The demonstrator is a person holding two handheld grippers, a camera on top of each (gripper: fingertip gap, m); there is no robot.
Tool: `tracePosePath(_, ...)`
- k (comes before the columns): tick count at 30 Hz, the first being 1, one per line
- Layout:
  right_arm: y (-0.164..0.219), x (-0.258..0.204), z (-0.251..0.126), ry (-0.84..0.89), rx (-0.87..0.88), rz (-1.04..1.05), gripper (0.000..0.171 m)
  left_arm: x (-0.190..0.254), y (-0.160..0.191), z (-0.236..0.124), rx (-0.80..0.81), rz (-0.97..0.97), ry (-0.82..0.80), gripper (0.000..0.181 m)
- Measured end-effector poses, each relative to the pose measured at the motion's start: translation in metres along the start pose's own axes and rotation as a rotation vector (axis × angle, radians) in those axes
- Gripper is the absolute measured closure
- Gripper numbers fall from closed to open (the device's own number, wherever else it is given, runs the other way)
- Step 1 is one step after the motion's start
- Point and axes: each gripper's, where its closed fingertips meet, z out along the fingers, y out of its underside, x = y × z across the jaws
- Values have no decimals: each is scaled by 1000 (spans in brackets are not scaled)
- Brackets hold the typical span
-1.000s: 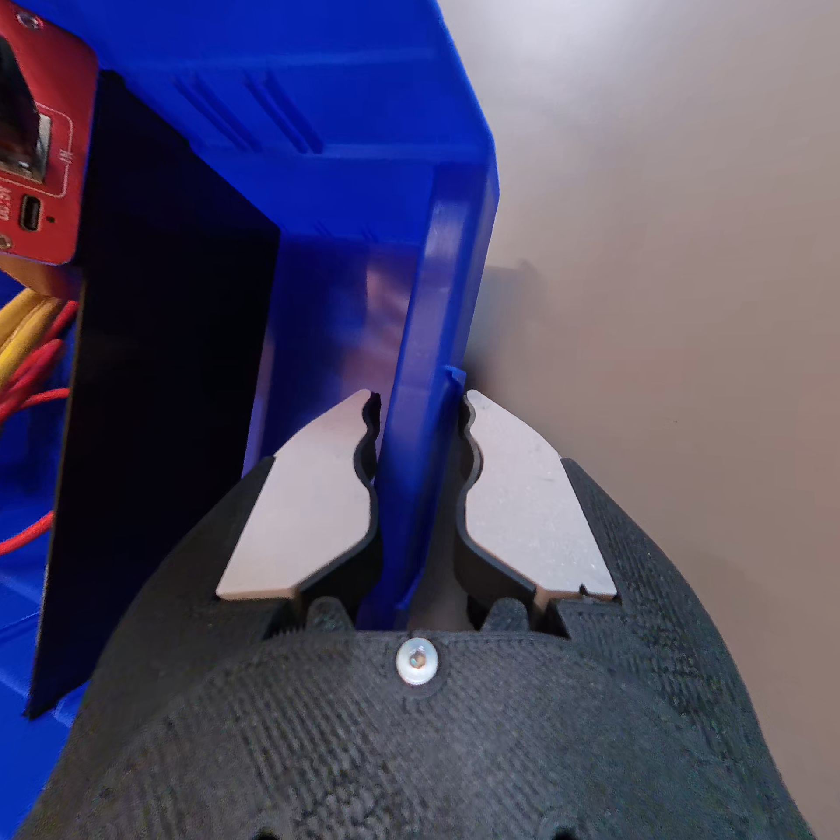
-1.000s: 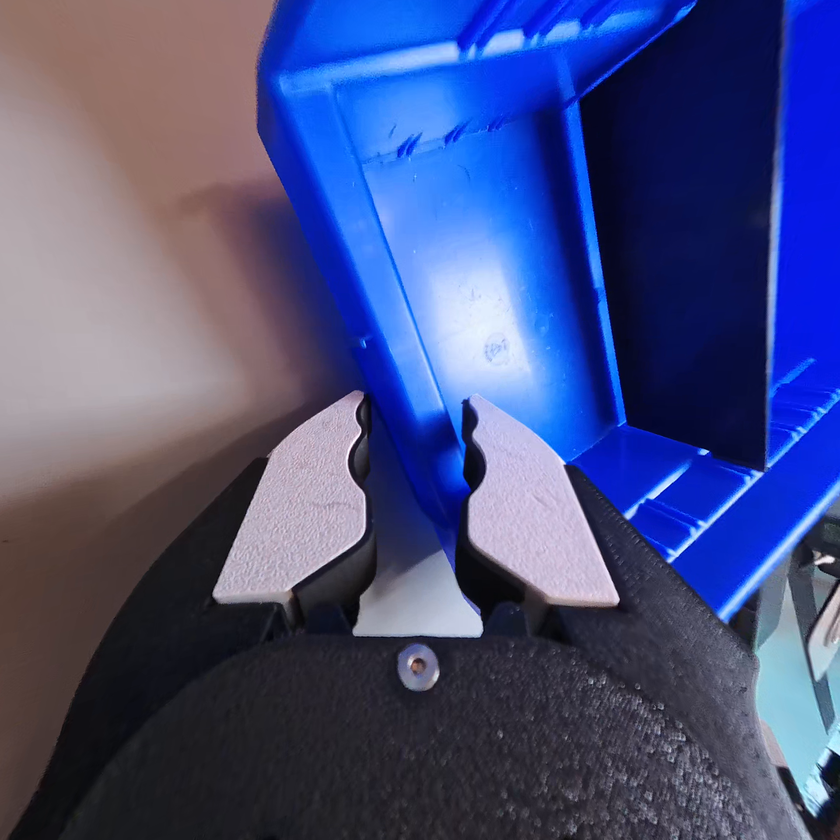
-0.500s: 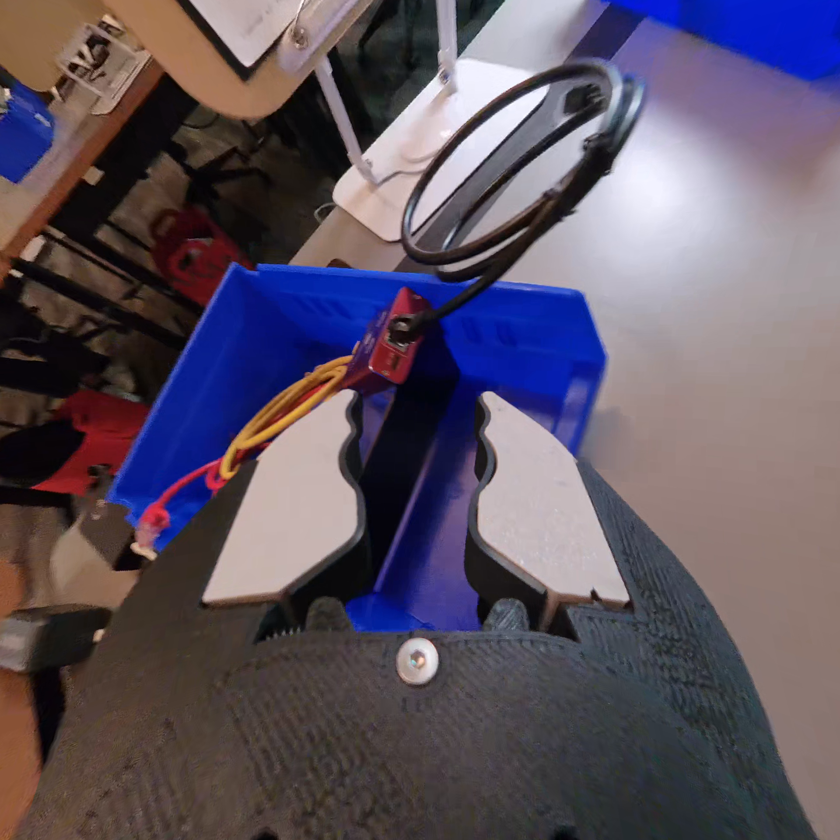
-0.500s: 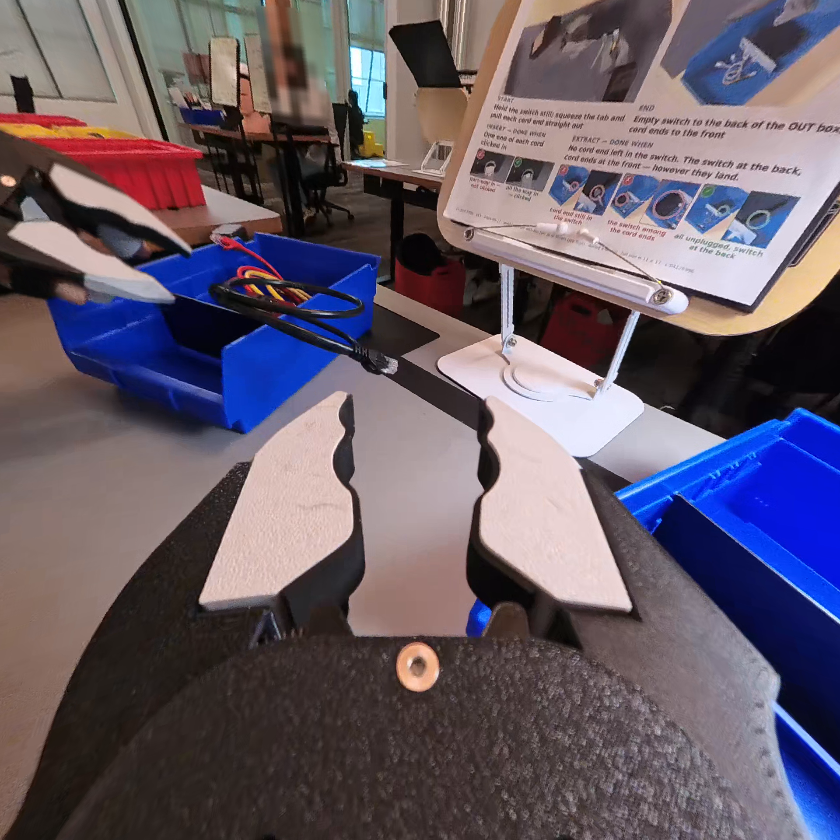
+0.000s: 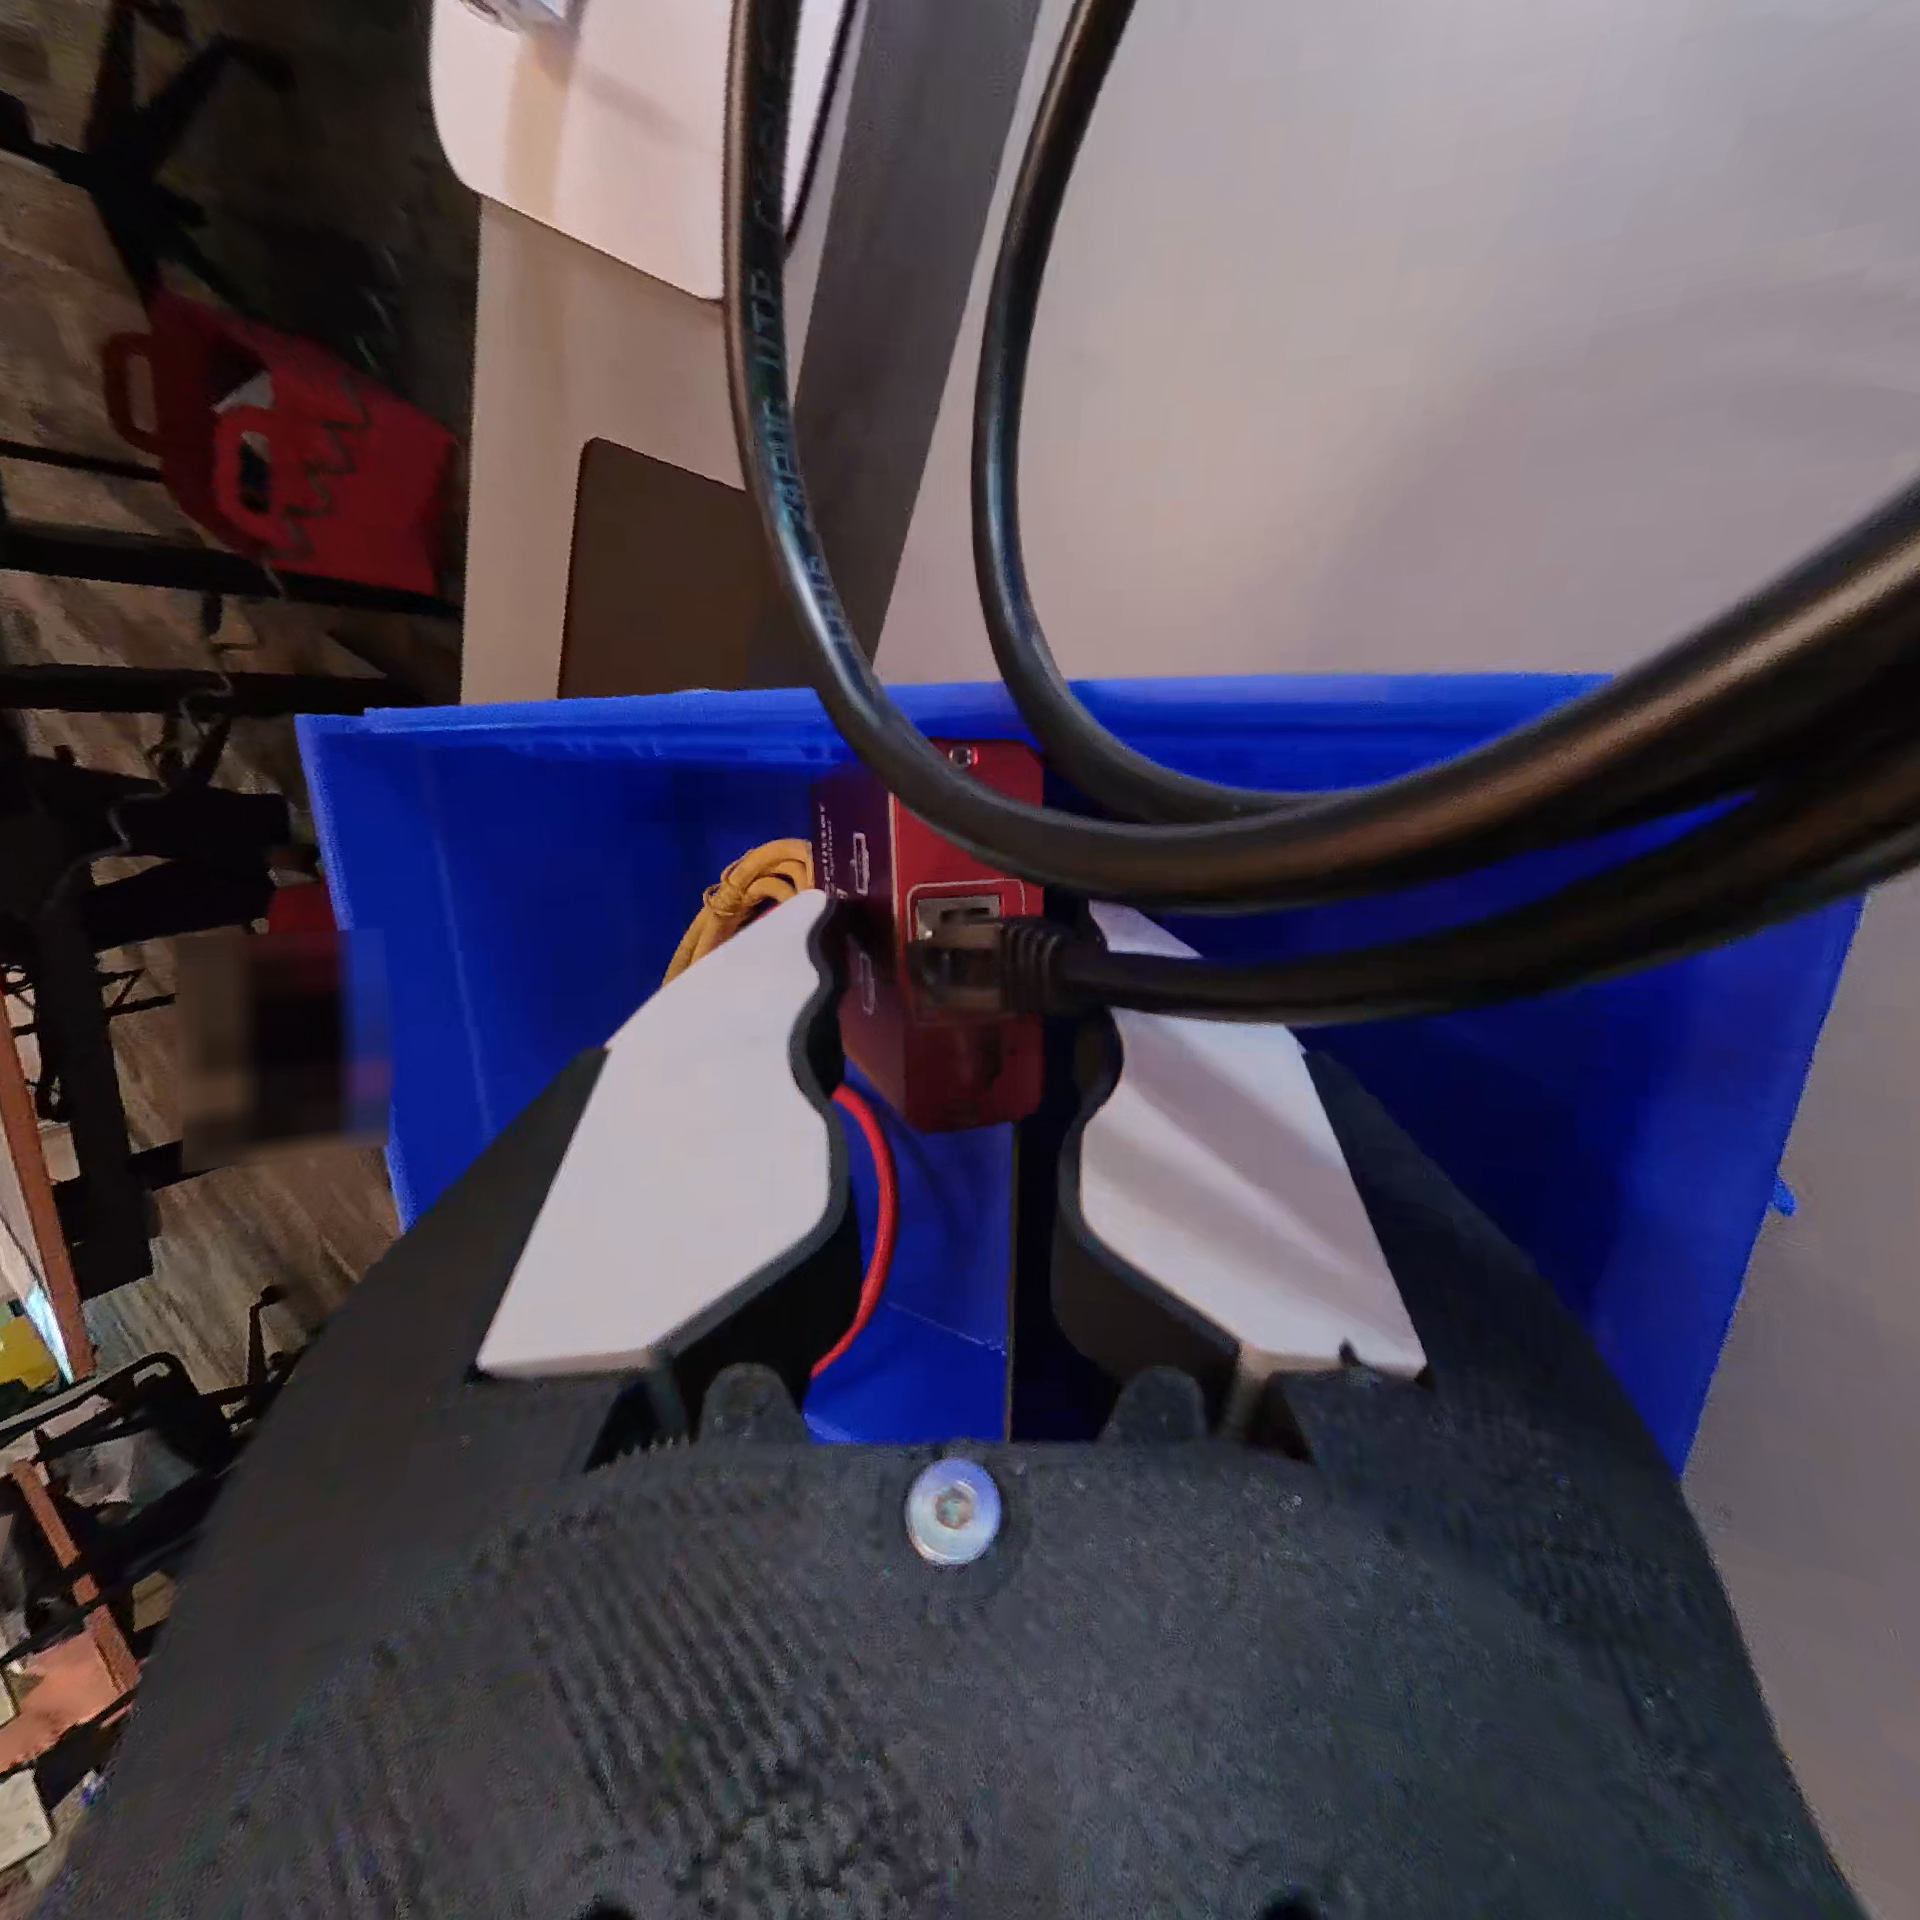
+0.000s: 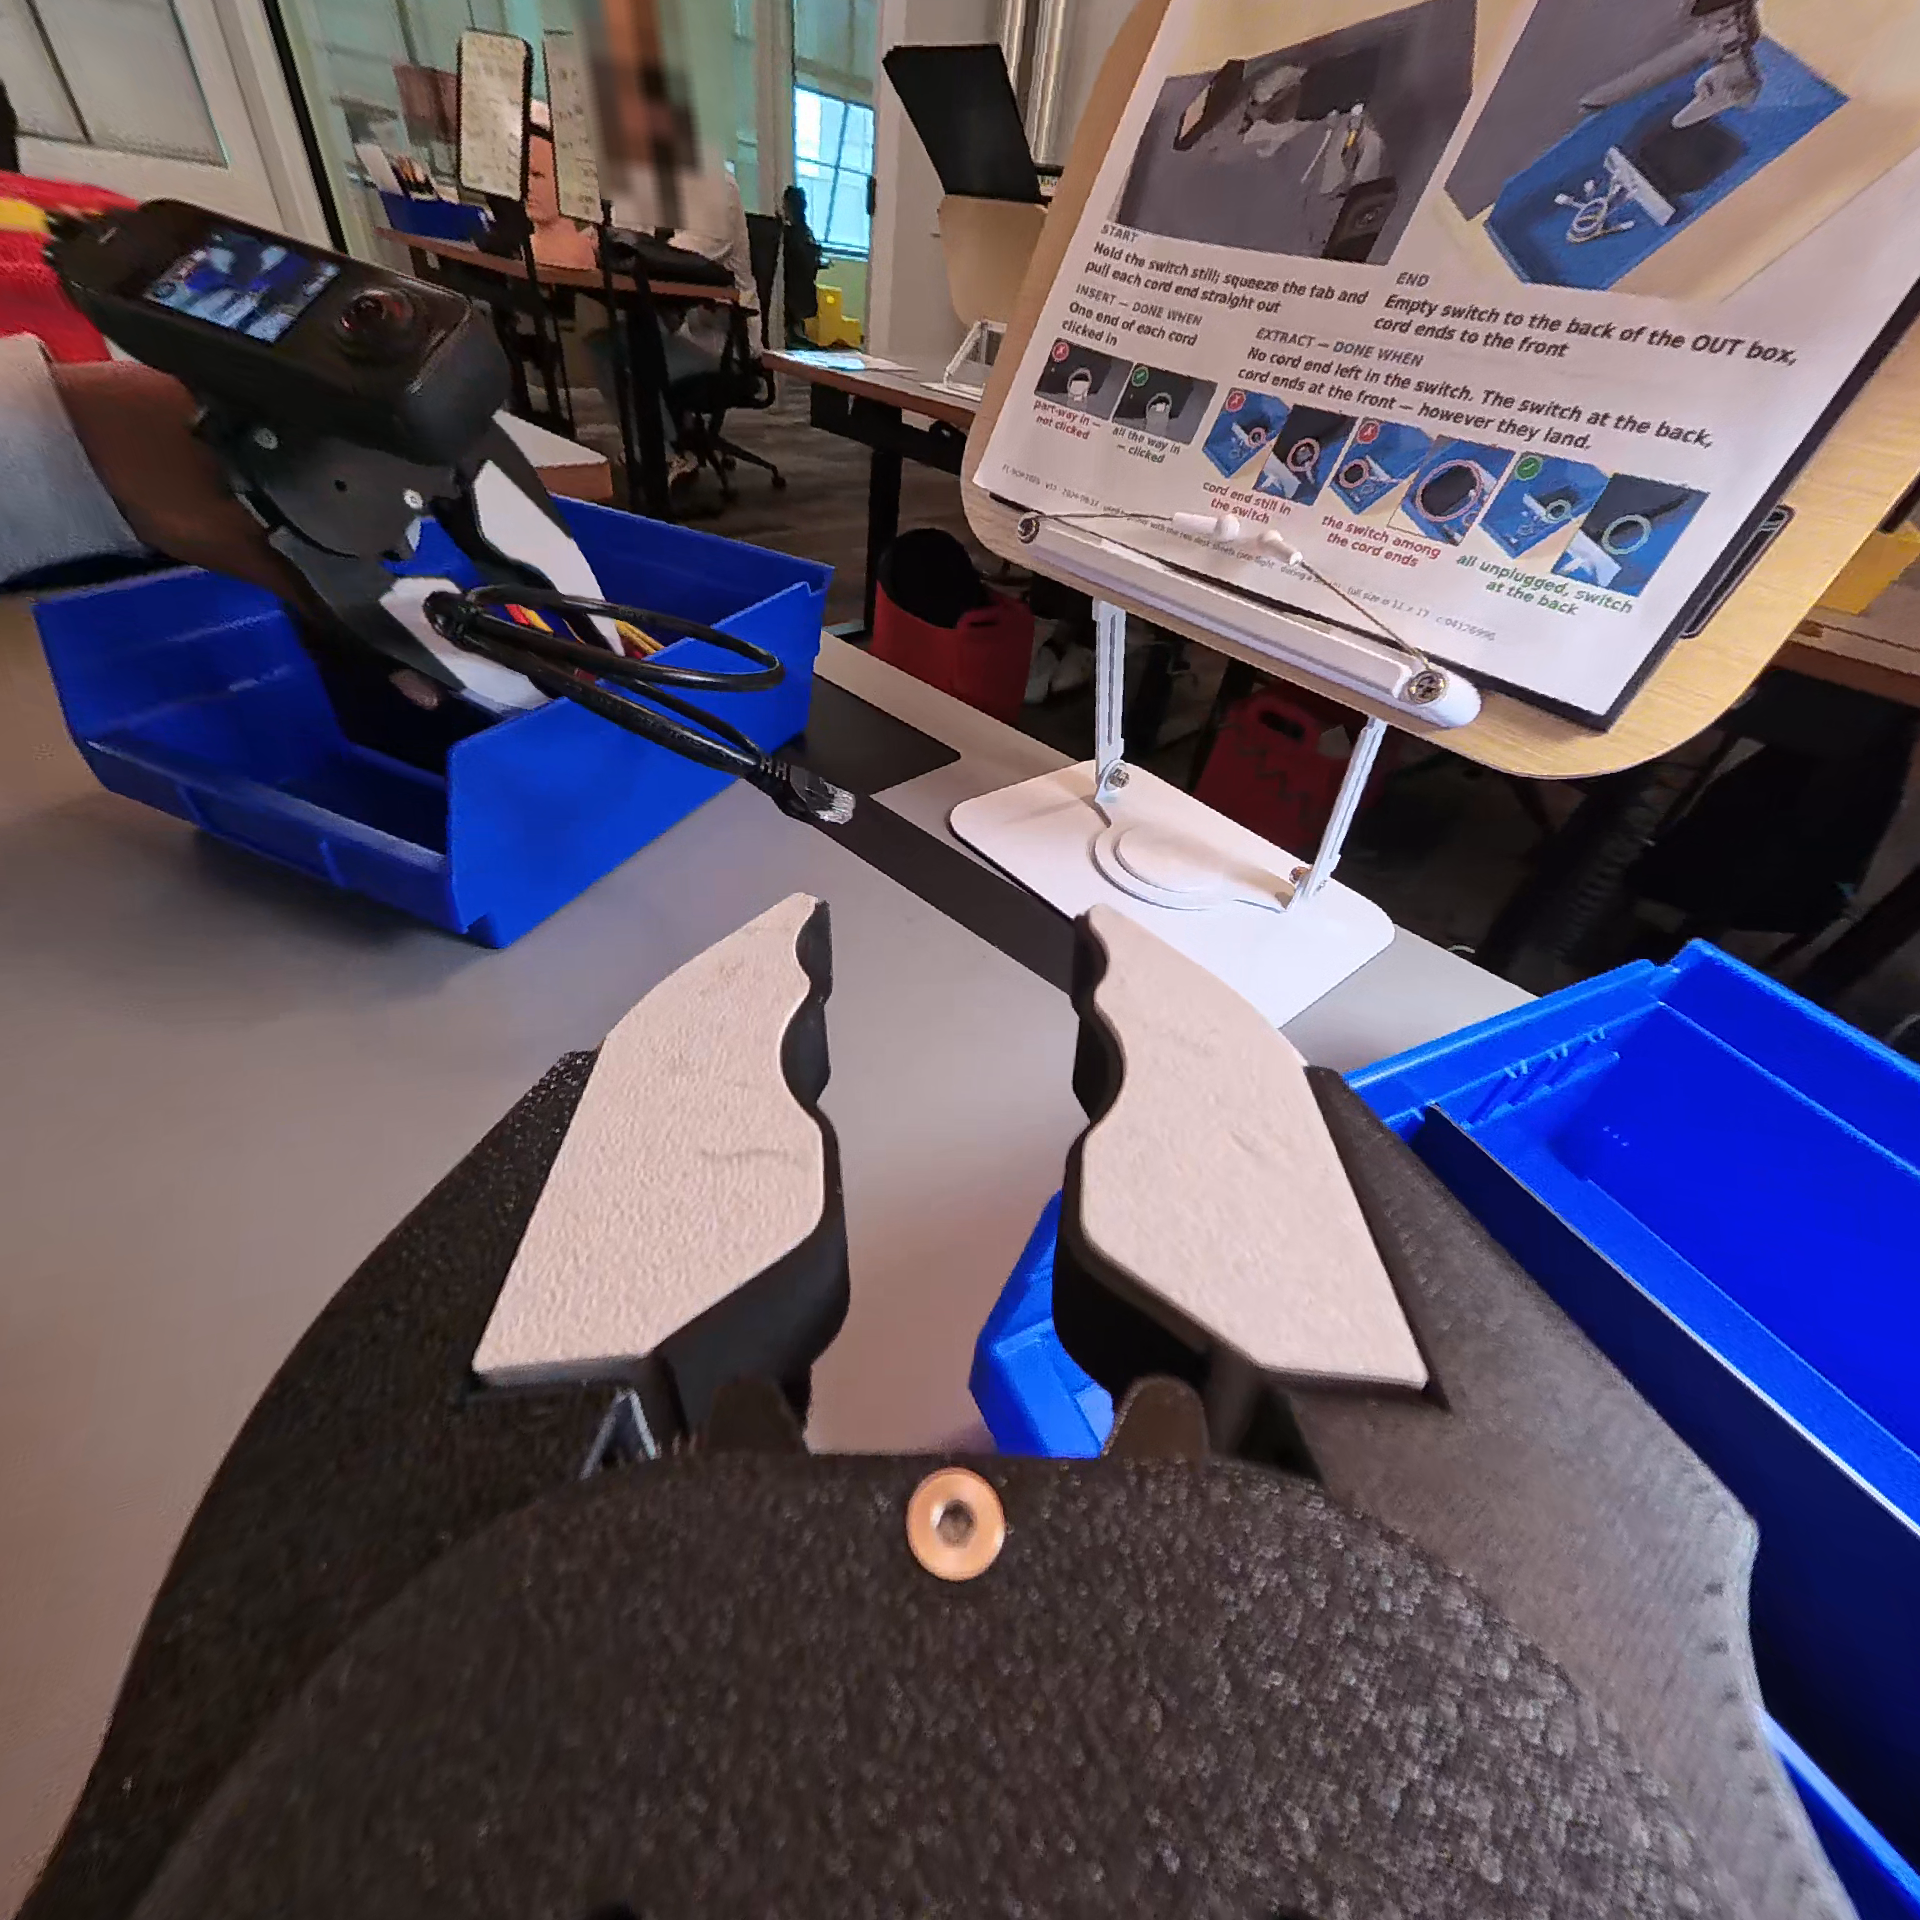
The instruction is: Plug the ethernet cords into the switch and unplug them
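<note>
Between the left gripper's (image 5: 961, 961) fingers: red switch (image 5: 940, 940) in blue bin (image 5: 540, 831).
Fingers spread, contact unclear; black cord (image 5: 1195, 982) plugged in. Right gripper (image 6: 951, 961) open, empty, well apart.

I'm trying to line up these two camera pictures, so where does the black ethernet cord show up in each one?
Left wrist view: the black ethernet cord loops across the top and right, one end plugged into the red switch between the left gripper fingers.
Right wrist view: the cord is coiled at upper left, its loose plug hanging out over the table.
Shared landmark: the blue bin holding the cords.
</note>
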Motion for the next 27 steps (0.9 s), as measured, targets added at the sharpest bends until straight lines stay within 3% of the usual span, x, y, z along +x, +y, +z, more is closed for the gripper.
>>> tracePosePath(6, 5, 3, 0, 4, -28, 1, 130, -8, -7, -18, 53, 2, 23, 149)
tracePosePath(14, 4, -2, 0, -7, -24, 6, 131, -58, -25, -76, 227, -30, -159, 154)
tracePosePath(18, -9, -14, 1, -44, 13, 40, 132, -92, -46, -139, 405, -79, -307, 153)
tracePosePath(22, -48, -41, -3, -123, 98, 42, 133, -110, -80, -224, 638, -125, -404, 154)
tracePosePath(27, -120, -73, -20, -190, 267, 30, 136, -90, -131, -320, 1038, -201, -332, 154)
